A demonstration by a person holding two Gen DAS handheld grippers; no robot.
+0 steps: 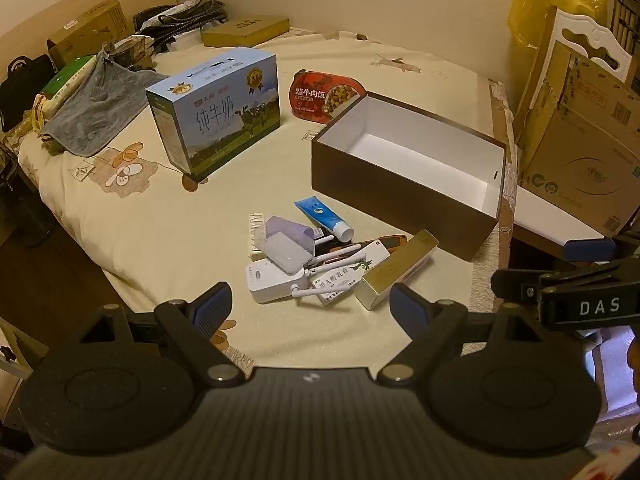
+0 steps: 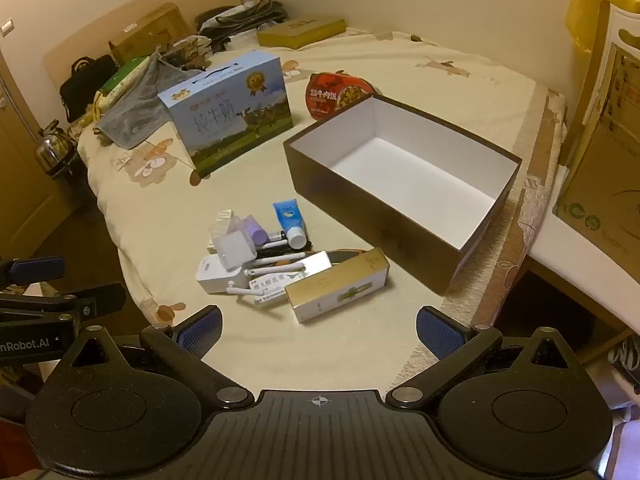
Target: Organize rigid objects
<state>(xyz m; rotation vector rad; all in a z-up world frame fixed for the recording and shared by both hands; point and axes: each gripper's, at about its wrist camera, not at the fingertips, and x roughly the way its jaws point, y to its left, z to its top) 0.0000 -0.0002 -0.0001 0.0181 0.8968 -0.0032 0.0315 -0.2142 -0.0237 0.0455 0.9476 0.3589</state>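
Cream bedcover [image 1: 168,216] fills the left wrist view and bears everything the task concerns. The left gripper [image 1: 310,304] hangs above the near edge, jaws spread wide and nothing between them. Just beyond it lies a heap of small rigid items [image 1: 320,256]: a white plug-in router [image 1: 272,280] with thin antennas, a blue tube [image 1: 324,216], a gold carton [image 1: 396,274], a flat medicine box [image 1: 348,276] and a pale lilac piece on top, all touching or overlapping. To the right of the heap and slightly farther off stands an open dark box [image 1: 384,184] with a white, empty interior. A blue milk carton [image 1: 218,114] and a red meal tray [image 1: 326,96] sit farther back, apart from the heap. The other tool shows at the right border.

Right wrist view: the right gripper [image 2: 320,330] also stands fully released and holds nothing, poised over bare bedcover [image 2: 320,344] near the gold carton [image 2: 340,286]. The heap [image 2: 276,260] lies ahead and to the left; the dark box [image 2: 352,204] lies ahead and to the right, its floor visibly bare. The left tool shows at the left border.

Progress, as judged from both views: no item is yet in the box, so the organizing appears not to have started. Every piece of the heap remains to be picked up and placed.
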